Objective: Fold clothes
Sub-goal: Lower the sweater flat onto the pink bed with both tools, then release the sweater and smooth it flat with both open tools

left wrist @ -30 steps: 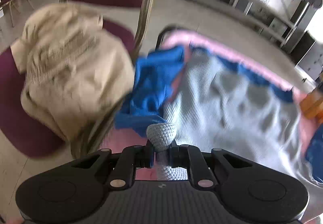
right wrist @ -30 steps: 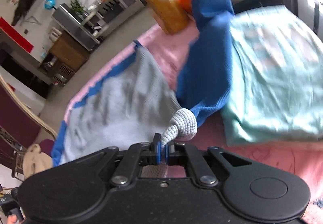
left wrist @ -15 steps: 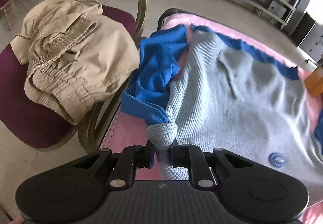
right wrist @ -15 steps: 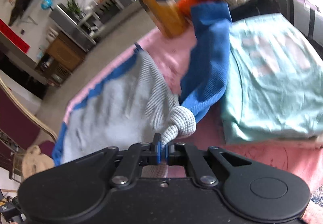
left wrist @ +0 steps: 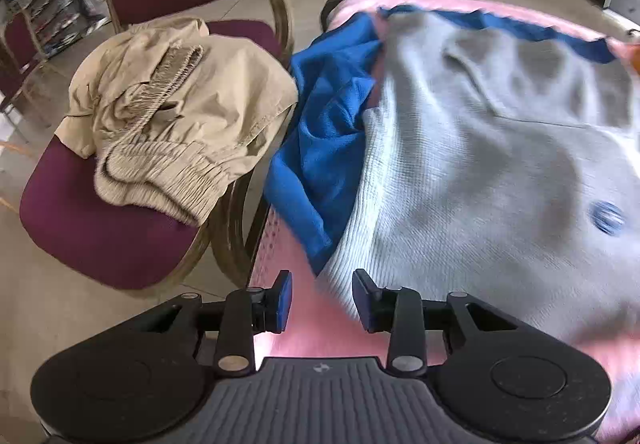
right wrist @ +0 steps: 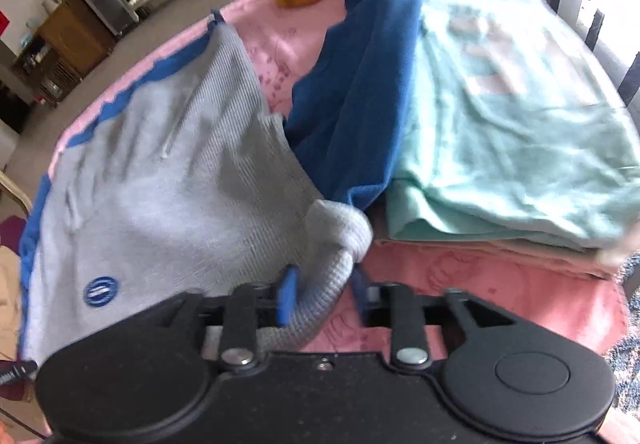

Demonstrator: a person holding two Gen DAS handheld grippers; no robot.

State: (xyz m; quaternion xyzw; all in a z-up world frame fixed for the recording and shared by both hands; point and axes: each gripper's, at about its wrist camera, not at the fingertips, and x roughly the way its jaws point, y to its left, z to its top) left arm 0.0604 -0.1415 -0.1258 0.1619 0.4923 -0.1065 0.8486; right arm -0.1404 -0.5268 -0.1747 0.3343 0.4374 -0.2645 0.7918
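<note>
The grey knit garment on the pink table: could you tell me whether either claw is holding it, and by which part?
Neither holds it. Both claws have just been opening: the left claw is clear of the grey knit garment, and its bunched corner lies loosely between the right claw's parted pads.

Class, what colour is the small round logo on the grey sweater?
Blue. The logo on the grey sweater shows best in the right wrist view.
</note>
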